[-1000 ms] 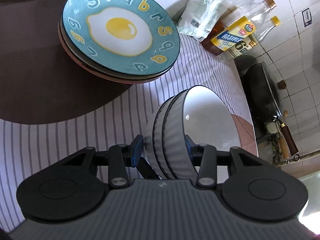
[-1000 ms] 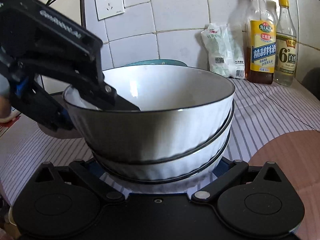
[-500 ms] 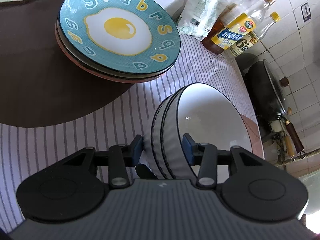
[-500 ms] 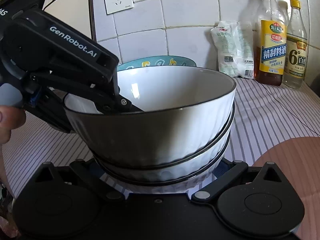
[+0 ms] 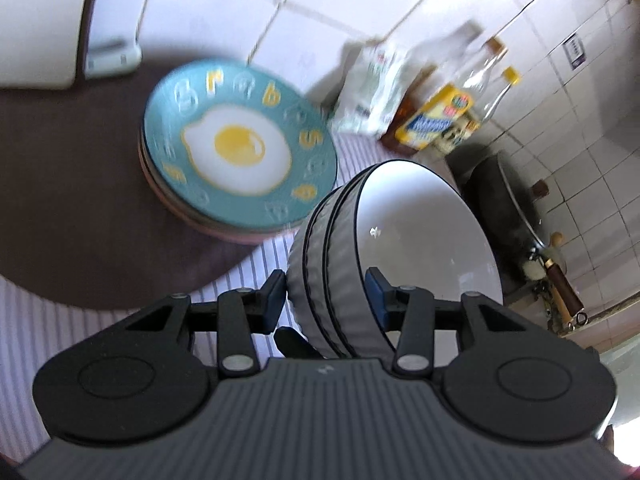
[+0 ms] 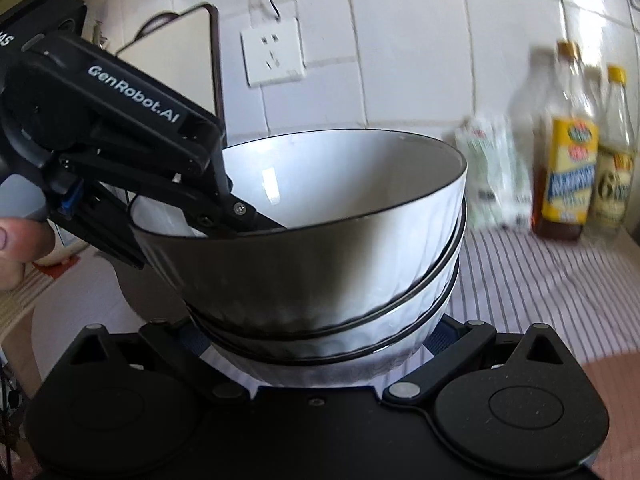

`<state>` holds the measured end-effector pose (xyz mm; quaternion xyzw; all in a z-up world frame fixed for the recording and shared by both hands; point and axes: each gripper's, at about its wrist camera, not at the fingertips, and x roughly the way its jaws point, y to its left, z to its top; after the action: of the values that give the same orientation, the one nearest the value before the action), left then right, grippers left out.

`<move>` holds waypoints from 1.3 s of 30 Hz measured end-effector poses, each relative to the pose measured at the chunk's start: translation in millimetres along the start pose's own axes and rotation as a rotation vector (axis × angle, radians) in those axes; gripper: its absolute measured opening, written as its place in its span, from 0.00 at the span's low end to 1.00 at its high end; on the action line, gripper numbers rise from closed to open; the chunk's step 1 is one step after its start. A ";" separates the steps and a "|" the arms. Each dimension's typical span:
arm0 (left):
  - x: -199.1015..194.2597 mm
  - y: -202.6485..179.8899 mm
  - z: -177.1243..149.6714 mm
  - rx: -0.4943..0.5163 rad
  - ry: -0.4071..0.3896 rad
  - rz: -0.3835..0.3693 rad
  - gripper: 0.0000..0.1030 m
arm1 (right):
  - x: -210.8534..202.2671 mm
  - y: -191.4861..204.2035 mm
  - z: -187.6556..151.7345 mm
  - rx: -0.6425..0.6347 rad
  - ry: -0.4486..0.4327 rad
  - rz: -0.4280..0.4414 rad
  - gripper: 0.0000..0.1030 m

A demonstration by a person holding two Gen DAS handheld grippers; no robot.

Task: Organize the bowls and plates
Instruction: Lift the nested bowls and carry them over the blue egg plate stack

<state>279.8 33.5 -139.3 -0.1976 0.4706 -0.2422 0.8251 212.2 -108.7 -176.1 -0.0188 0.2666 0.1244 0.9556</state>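
Note:
A stack of three white ribbed bowls (image 5: 424, 240) with black rims hangs above the striped cloth (image 5: 48, 320), held from two sides. My left gripper (image 5: 326, 296) is shut on the stack's wall, with one finger (image 6: 248, 216) inside the top bowl and the other outside it. My right gripper (image 6: 316, 344) is shut on the bottom bowl (image 6: 320, 372) from both sides, its pads mostly hidden by the bowls. A blue fried-egg plate (image 5: 240, 156) tops a stack of plates on a dark brown mat (image 5: 60, 200), to the left beyond the bowls.
Two bottles (image 6: 568, 168) and a white bag (image 5: 372, 96) stand against the tiled wall at the back right. A black wok (image 5: 504, 200) lies further right. A wall socket (image 6: 274, 52) is behind the bowls. A person's thumb (image 6: 20, 240) is on the left gripper's handle.
Both grippers have risen together with the bowl stack. The plates and the cloth now look smaller and farther below, and more of the wall shows. Neither grip has changed.

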 end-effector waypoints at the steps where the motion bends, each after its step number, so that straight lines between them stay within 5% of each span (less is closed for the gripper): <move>1: -4.7 -1.4 2.9 0.014 -0.017 0.008 0.40 | 1.4 2.2 5.0 0.000 -0.009 0.006 1.00; 19: -12.0 29.1 86.3 -0.006 -0.101 0.068 0.41 | 70.7 9.7 78.0 -0.065 -0.033 0.096 1.00; 39: 65.9 75.5 109.4 -0.047 -0.006 0.047 0.41 | 147.7 -5.9 67.4 0.012 0.137 0.048 1.00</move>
<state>420.3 66.3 -173.6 -0.2065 0.4783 -0.2111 0.8271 369.8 -73.9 -194.4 -0.0149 0.3324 0.1440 0.9320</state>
